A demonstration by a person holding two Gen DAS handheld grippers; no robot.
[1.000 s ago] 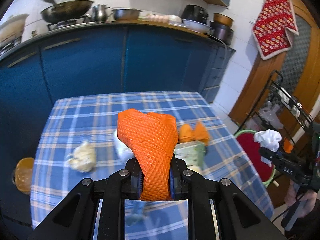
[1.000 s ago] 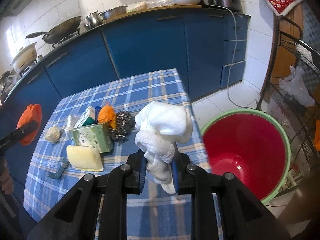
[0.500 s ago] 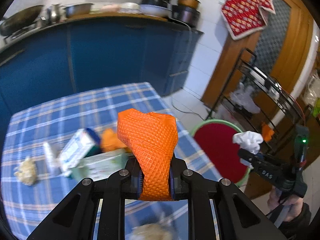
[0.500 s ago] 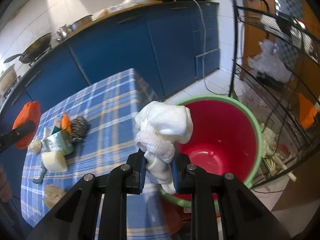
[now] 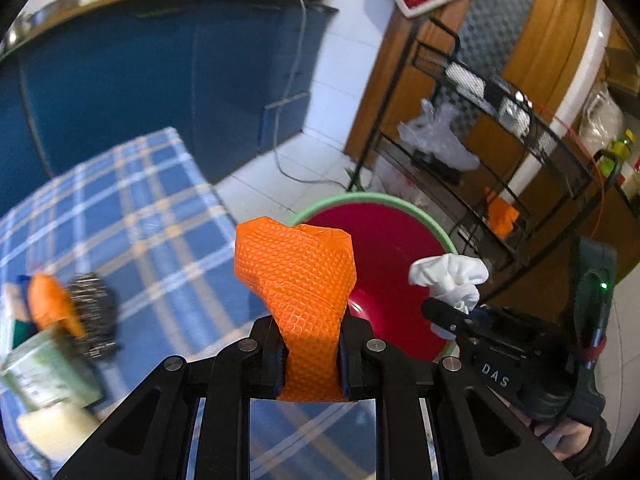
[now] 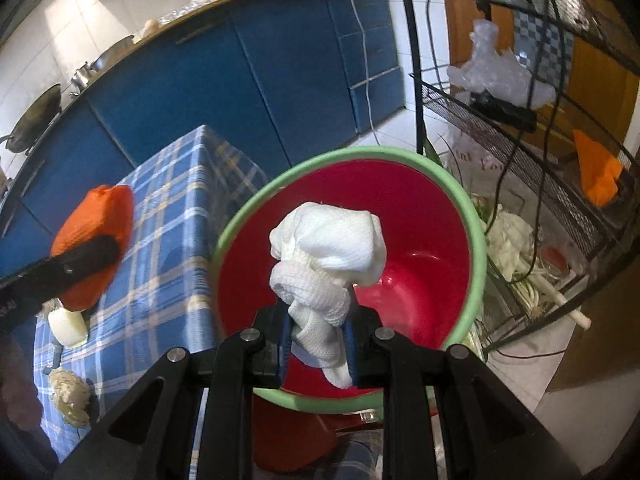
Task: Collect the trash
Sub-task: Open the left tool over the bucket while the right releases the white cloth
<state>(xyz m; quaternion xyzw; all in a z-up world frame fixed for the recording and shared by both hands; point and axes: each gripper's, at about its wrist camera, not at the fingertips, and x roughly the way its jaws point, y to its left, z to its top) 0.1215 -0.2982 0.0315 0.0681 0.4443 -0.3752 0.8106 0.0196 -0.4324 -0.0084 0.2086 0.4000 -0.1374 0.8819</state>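
The right gripper [image 6: 318, 334] is clamped on a crumpled white waffle-weave cloth [image 6: 330, 250] that hangs right above the mouth of the round red plastic bin with a pale green rim [image 6: 478, 240], which stands on the floor to the right of the counter. The left gripper [image 5: 312, 354] is clamped on a stiff orange textured cloth [image 5: 298, 268], which sits over the counter's right edge, just short of the bin's near-left rim. The likeliest slip is on that side: if the orange cloth is let go here, it could land on the rim or on the tiled floor instead of inside. The white cloth looks better placed, though a loose tail could snag on a gripper pad and drag out. The two grippers are close together, so they could knock each other above the bin. The counter [image 6: 172, 208] wears a blue plaid tablecloth and carries more rubbish at its left: a steel wool scourer [image 5: 94, 312], a pale yellow sponge [image 6: 68, 326] and a green carton [image 5: 44, 372]. Blue kitchen cabinets [image 6: 208, 92] line the far wall, and a black wire rack [image 6: 532, 132] stands right of the bin.
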